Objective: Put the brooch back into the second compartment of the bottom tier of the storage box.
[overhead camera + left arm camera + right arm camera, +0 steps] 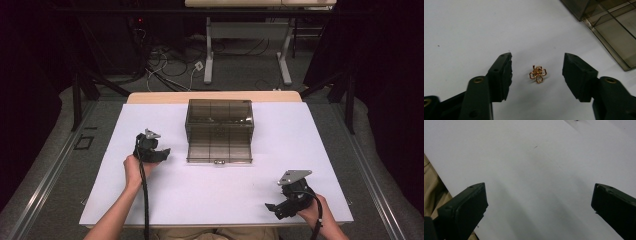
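**Ana:** White sheet covers the bench (210,195); dark floor, cables and a second table's legs lie beyond it. What sits on the sheet?

**Ben:** Seen from above, a smoky clear box (219,131) stands at 12 o'clock from the bench's middle. Its lid or front flap lies open toward the person, and dividers show inside.

**Ana:** Where is the left gripper?

**Ben:** The left gripper (161,154) is at 9 o'clock from the box, just beside its near left corner, held in a hand (133,167) that comes in from the bottom edge. Its own view shows the gripper (537,72) half open. A small gold flower charm (538,74) lies flat on the white sheet between the two pads, midway, touching neither. The box's corner (614,32) sits at 2 o'clock from the charm.

**Ana:** So nothing is held?

**Ben:** Nothing. Both pads stand apart from the charm.

**Ana:** And the right gripper?

**Ben:** The right gripper (274,209) rests at 5 o'clock on the bench, near the front edge, well apart from the box. In its own view the gripper (539,200) stands wide open over bare white sheet.
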Tool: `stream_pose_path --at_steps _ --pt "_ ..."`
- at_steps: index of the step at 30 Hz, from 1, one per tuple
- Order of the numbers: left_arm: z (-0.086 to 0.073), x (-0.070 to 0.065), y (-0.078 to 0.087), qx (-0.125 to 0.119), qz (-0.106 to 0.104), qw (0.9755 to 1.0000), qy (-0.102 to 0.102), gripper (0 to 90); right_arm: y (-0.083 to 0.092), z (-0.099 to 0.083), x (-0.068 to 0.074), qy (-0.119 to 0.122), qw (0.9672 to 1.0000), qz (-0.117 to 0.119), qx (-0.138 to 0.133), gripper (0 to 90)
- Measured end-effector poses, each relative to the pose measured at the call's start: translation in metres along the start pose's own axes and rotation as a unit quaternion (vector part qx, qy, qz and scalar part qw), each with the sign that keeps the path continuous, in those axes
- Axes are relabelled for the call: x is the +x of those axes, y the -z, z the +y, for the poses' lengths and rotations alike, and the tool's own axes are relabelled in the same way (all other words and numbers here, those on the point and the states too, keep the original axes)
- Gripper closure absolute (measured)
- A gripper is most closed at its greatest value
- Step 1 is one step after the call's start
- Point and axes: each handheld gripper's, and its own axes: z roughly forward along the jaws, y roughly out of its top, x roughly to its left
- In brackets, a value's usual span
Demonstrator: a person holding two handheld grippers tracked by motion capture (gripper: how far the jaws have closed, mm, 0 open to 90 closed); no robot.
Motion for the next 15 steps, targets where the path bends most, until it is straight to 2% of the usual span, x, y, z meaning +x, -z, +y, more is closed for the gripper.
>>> stream_pose_path --at_steps 2,7,12,15 --pt "0.0008 0.0008 -0.0032 0.003 -0.003 1.0000 0.001 47.2 -0.0002 0.0001 0.0012 -0.006 1.0000 0.003 0.000 0.0" --pt "0.0004 0.0017 -0.0072 0.014 -0.007 0.9999 -0.001 55.5 0.0002 -0.0001 0.0001 -0.001 1.0000 -0.002 0.001 0.0" --pt "-0.0013 0.0025 -0.0086 0.016 -0.012 0.9998 0.003 61.1 -0.0003 0.0001 0.0006 -0.001 1.0000 0.003 0.000 0.0" --pt "-0.0025 0.0042 -0.0096 0.013 -0.019 0.9997 0.005 63.8 0.0004 0.0004 0.0005 0.003 1.0000 -0.003 0.005 0.1"
